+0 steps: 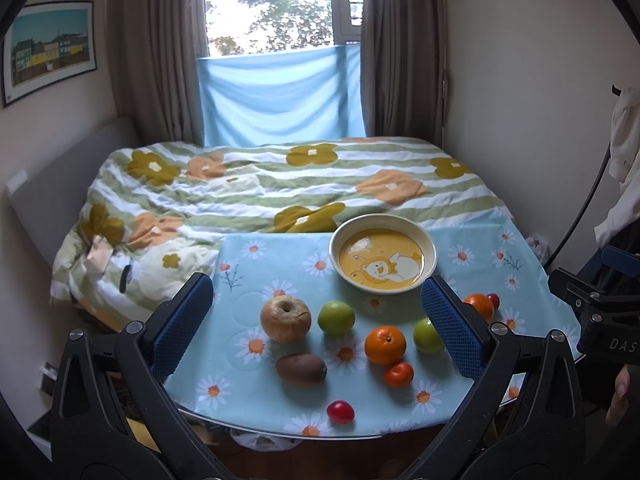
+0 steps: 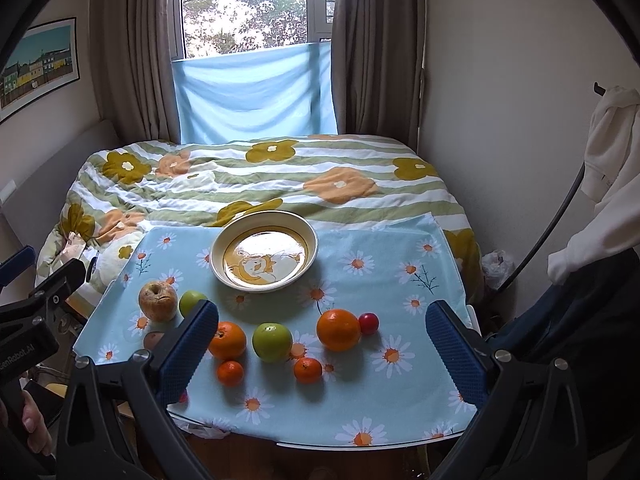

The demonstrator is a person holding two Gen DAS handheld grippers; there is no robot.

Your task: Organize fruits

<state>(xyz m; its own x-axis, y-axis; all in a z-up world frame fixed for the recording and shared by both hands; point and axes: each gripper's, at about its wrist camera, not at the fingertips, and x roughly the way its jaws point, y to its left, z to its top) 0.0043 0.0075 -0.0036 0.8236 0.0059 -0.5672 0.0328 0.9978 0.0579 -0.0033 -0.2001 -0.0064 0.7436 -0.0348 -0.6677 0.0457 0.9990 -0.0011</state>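
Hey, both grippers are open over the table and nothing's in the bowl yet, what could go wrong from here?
1. The red cherry tomato sits near the table's front edge; a nudge may roll it off.
2. The big orange touches a red fruit; grabbing one may push the other.
3. The bowl looks shallow, so round fruit might roll out.

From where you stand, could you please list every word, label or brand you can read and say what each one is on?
"DAS": white letters, cut off by the frame edge, on the black body of the right gripper, seen from the left wrist.
"enRobot.AI": white letters, start cut off, on the black body of the left gripper, seen from the right wrist.
Bowl: cartoon picture only, no text.
Framed picture: no legible text.
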